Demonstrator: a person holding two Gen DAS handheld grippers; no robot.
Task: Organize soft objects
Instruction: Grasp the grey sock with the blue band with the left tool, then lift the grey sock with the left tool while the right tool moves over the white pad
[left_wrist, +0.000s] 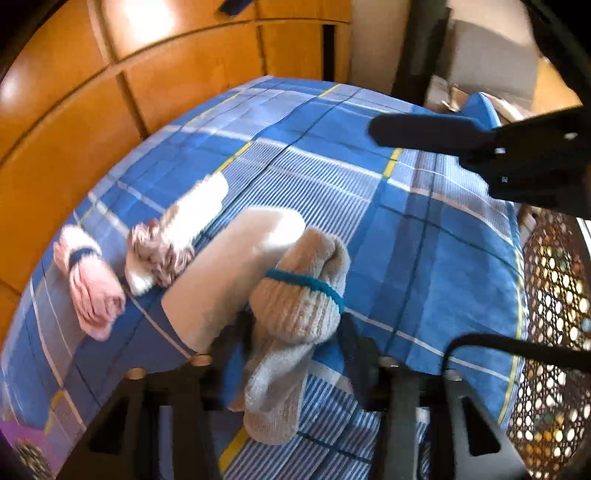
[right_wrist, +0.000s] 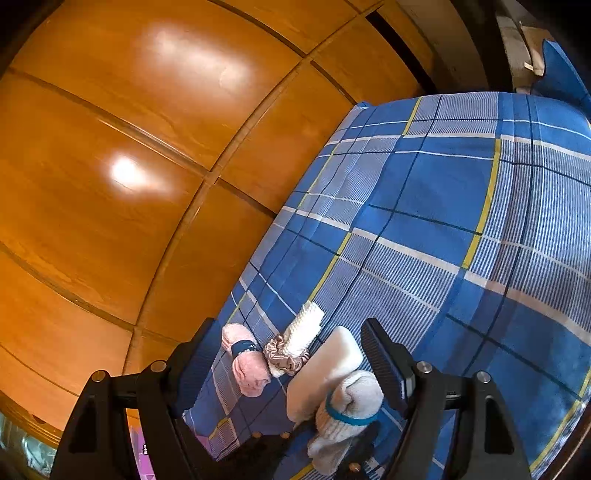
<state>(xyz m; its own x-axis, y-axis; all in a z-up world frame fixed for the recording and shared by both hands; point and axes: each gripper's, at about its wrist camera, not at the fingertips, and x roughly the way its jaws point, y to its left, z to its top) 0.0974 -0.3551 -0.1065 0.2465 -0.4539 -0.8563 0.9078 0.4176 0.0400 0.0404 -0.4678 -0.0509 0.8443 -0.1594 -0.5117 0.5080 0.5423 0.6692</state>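
The left wrist camera looks steeply down, close over the bed (left_wrist: 424, 229). The right wrist camera looks from farther back, less steeply, toward the wooden wardrobe (right_wrist: 147, 147) (beside the bed). Both views share the grey sock roll (left_wrist: 299, 295) on the bed.

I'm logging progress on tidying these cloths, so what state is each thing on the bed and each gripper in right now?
grey knit roll: bound by a teal band, clamped in the left gripper.
pink roll: bound by a dark band, lying free.
white cloth: wrapped by a pink scrunchie, lying free.
cream cloth: unbound, lying flat.
right gripper: open, empty.
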